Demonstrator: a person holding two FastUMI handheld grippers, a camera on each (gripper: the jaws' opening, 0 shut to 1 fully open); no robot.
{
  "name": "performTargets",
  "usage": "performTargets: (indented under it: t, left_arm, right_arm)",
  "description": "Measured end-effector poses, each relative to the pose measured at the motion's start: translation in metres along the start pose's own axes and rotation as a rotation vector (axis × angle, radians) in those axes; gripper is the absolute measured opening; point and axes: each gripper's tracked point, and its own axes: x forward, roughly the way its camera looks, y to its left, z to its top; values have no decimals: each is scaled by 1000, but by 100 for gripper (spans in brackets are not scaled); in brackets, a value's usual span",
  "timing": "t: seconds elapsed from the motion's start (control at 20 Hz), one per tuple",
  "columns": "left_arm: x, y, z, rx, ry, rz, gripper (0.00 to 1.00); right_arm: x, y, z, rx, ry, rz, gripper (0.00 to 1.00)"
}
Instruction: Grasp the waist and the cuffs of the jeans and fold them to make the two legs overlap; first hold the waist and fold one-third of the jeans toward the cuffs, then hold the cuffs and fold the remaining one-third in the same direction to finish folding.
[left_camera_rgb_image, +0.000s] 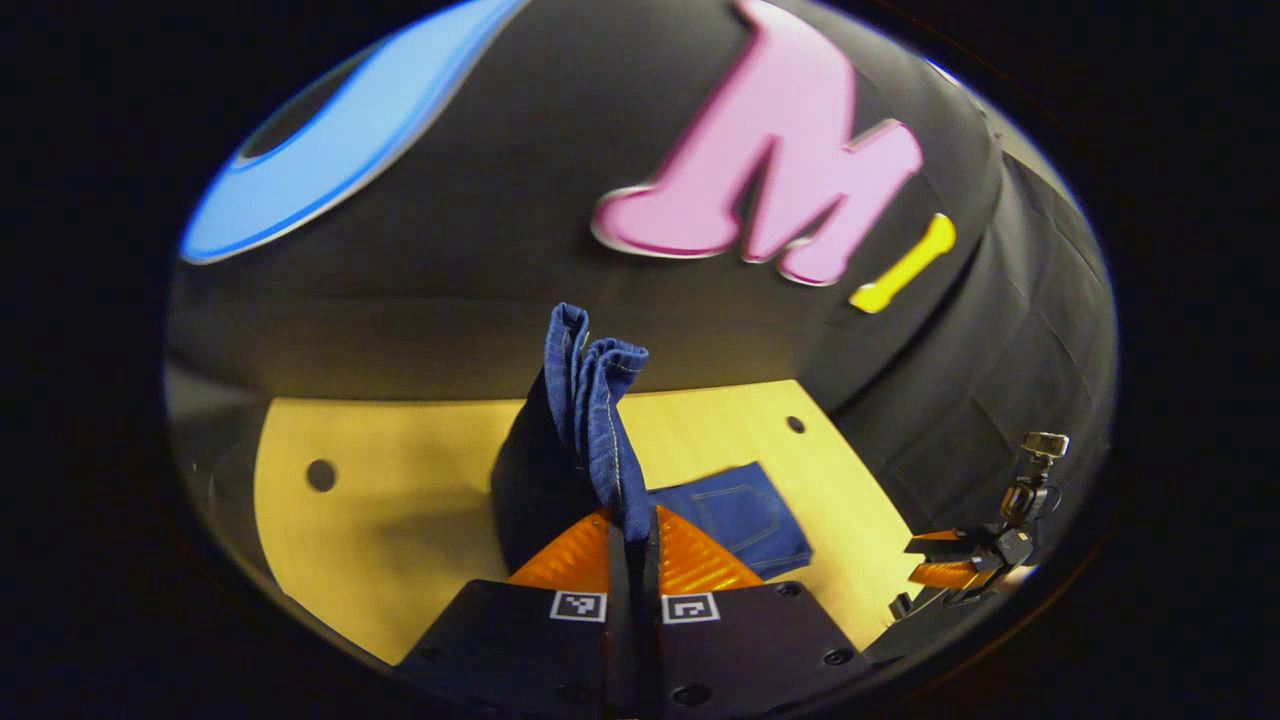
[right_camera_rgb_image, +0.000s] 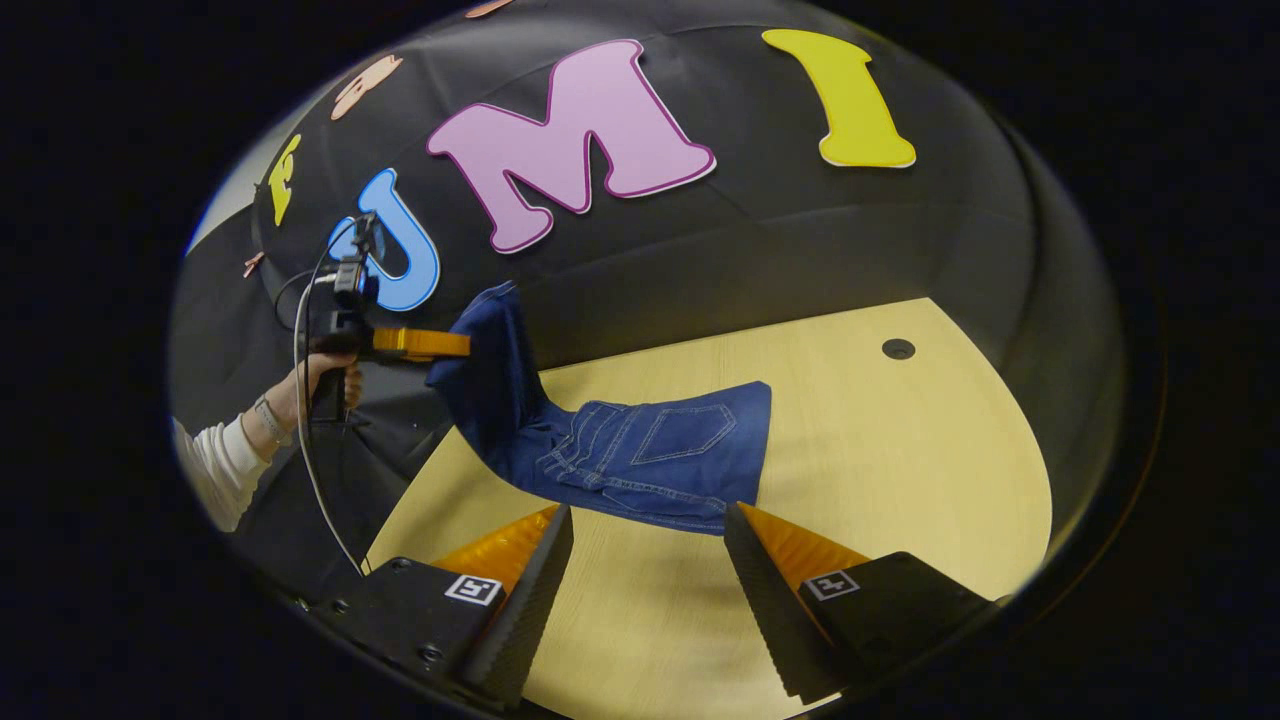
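Left gripper view: the left gripper (left_camera_rgb_image: 632, 535) is pinching a bunched end of the jeans (left_camera_rgb_image: 590, 420) between its two ridged, wedge-shaped fingers, which are pressing together on the cloth. The dark denim, stitched in pale thread, is standing up from the fingers in a narrow folded column. Right of that column, more of the jeans is lying flat on the table (left_camera_rgb_image: 400, 500), a smooth, pale wooden board with round holes. Farther right of the jeans, off the table's edge, the right gripper is showing small; its jaw state cannot be told from here.

Right gripper view: to the left of the jeans (right_camera_rgb_image: 640, 450), a hand (right_camera_rgb_image: 310, 385) in a white sleeve (right_camera_rgb_image: 215, 465) is holding the left gripper (right_camera_rgb_image: 455, 345), whose fingers are meeting the lifted denim. The raised cloth is sloping down to the pocketed part, which is resting flat on the table (right_camera_rgb_image: 900, 470); this is probably the seat. Below the jeans, the right gripper (right_camera_rgb_image: 648, 545) is hovering with its fingers spread wide, touching nothing.
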Motion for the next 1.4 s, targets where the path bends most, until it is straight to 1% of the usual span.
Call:
performTargets:
  t: [0.05,0.15,0.2,0.25,0.35,0.4,0.5,0.55,0.7,0.75,0.85,0.95,1.05,1.1,1.15,1.25,1.3,1.4]
  left_arm:
    - [19,-31,-1,24,10,-32,6]
    - [57,-85,-11,26,50,-96,6]
    - [79,-104,-24,34,80,-107,6]
    - [103,-116,-42,67,124,-95,6]
    - [142,-123,-85,138,227,-10,6]
    - [153,-129,-100,165,277,23,6]
    - [166,-134,-116,205,343,63,6]
    - [169,-134,-124,205,370,87,7]
    - [174,-144,-146,160,376,87,19]
    - [172,-152,-148,152,366,80,42]
    - [166,-163,-142,161,309,103,88]
    - [138,-180,-122,186,195,112,98]
    - [93,-202,-103,210,70,113,97]
    - [64,-212,-95,219,2,114,92]
    - [31,-224,-91,229,-61,120,97]
    - [-39,-245,-91,255,-175,144,97]
    - [-77,-254,-94,269,-233,171,97]
    - [-152,-270,-103,286,-340,241,97]
  right_arm:
    - [-5,-5,1,-10,-4,-1,93]
    - [-14,-16,1,-30,-6,-5,93]
    - [-19,-23,0,-39,-5,-6,93]
    - [-22,-28,-1,-48,-6,-5,93]
    - [-29,-37,0,-66,-9,0,93]
    - [-33,-41,1,-74,-12,9,93]
    - [-39,-50,1,-101,-15,16,93]
    - [-42,-54,0,-116,-18,17,93]
    - [-50,-56,2,-142,-34,27,93]
    - [-53,-55,4,-150,-43,27,93]
    - [-63,-51,8,-168,-70,27,93]
    - [-80,-44,12,-186,-111,13,93]
    - [-102,-34,18,-204,-173,-11,94]
    - [-114,-33,21,-217,-207,-40,94]
    - [-127,-28,24,-230,-234,-65,94]
    - [-158,-12,31,-228,-296,-109,95]
    - [-173,-1,33,-225,-325,-121,96]
    - [-210,22,41,-266,-387,-148,96]
